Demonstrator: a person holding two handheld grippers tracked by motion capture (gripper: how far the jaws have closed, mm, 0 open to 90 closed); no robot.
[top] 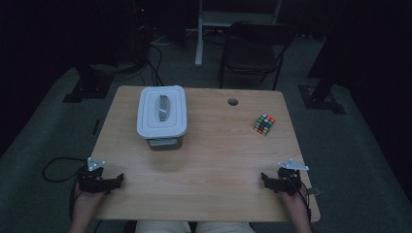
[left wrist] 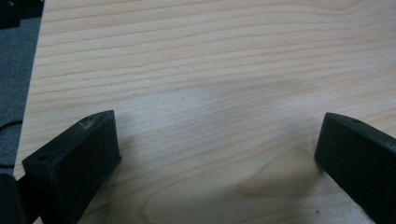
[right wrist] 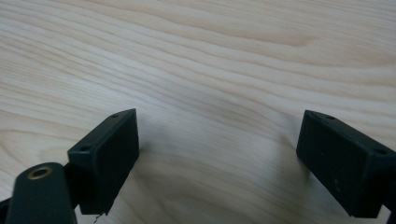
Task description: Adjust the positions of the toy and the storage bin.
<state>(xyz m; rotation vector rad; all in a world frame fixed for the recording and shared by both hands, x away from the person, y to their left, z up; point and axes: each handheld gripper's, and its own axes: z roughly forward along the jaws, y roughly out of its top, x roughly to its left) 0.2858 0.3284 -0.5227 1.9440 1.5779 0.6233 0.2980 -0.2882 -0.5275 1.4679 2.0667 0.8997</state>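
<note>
A lidded white and grey container (top: 162, 115) stands on the far left part of the wooden table (top: 209, 160). A multicoloured puzzle cube (top: 264, 124) lies at the far right. My left gripper (top: 116, 180) rests near the front left corner, open, with bare wood between its jaws (left wrist: 215, 140). My right gripper (top: 266, 179) sits near the front right edge, also open, with only table grain between its jaws (right wrist: 219, 140). Both grippers are far from the container and the cube.
A round cable hole (top: 233, 102) is in the table's far edge. A dark folding chair (top: 255, 51) and a white stand (top: 201, 34) are behind the table. Cables (top: 56, 167) lie on the floor at the left.
</note>
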